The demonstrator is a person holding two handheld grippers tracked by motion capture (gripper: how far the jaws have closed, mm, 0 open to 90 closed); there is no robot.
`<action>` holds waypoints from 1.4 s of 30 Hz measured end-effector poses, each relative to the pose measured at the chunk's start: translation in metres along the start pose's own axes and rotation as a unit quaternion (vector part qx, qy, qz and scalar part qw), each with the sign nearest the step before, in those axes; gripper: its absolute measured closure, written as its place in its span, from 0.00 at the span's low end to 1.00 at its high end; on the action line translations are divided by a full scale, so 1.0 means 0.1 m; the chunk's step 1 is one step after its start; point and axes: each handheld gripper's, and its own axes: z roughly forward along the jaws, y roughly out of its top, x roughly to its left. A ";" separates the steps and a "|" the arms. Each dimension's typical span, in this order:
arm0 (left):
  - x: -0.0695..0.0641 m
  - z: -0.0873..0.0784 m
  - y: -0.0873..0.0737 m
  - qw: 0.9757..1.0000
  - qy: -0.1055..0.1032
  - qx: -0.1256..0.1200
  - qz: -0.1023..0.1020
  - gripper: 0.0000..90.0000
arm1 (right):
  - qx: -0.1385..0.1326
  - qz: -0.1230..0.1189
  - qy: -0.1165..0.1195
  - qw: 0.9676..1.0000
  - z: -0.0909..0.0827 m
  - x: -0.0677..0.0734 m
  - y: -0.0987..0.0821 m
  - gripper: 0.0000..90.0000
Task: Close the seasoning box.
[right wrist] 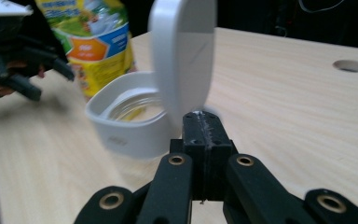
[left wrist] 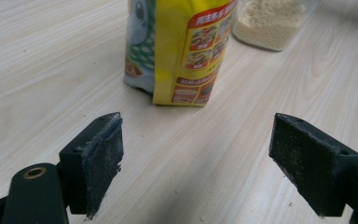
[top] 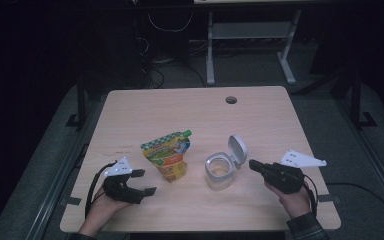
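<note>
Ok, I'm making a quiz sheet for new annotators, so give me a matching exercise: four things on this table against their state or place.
Things:
1. pouch
2. jar lid
3. left gripper
4. right gripper

States:
A. fingers shut together
B. flipped up, open
C. stands upright left of the jar
D. fingers spread apart, nothing between them

Pairs: 1-C, 2-B, 3-D, 4-A
</note>
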 end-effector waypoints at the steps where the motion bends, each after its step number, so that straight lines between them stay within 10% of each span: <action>1: 0.00 0.00 0.00 1.000 0.000 0.000 -0.003 0.19 | -0.002 0.000 -0.001 1.000 0.02 -0.02 0.02 1.00; 42: 0.01 0.03 -0.02 1.000 -0.003 0.002 -0.003 0.19 | -0.024 -0.006 0.021 0.999 0.26 0.05 0.21 1.00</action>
